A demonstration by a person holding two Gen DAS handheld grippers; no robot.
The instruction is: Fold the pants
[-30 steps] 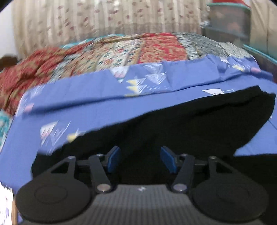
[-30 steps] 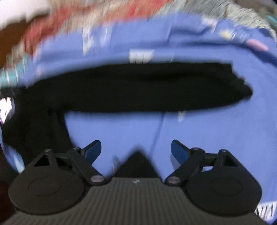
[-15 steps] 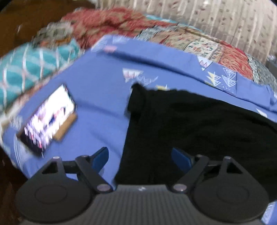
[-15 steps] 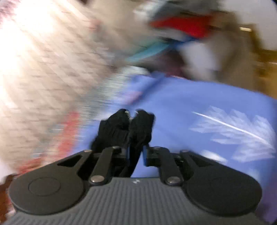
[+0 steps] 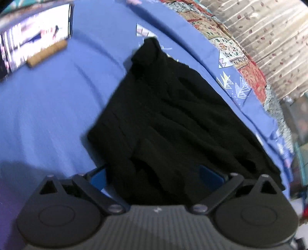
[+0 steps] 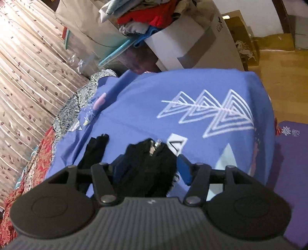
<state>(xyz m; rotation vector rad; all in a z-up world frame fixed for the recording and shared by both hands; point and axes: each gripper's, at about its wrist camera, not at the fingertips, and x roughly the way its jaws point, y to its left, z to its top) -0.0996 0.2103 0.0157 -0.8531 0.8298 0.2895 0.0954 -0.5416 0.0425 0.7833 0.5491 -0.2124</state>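
The black pants (image 5: 173, 115) lie spread on the blue bedsheet (image 5: 48, 107), running from upper middle to lower right in the left wrist view. My left gripper (image 5: 156, 177) is open, its blue pads on either side of the near edge of the pants. In the right wrist view a bunched end of the pants (image 6: 152, 161) with a small silver zipper lies between the pads of my right gripper (image 6: 150, 167), which stands open around it. A second black strip (image 6: 96, 150) lies to its left.
A lit phone (image 5: 32, 36) and a cork-like block (image 5: 46, 53) lie on the sheet at upper left. A patterned quilt (image 5: 231, 48) and curtain border the far side. Boxes with piled clothes (image 6: 154, 17) stand past the bed's end; wooden floor (image 6: 284, 77) lies right.
The left gripper has swung closer over the pants' near edge, the phone now at the top left. The right gripper, shut on the bunched pants end half a second ago, has opened.
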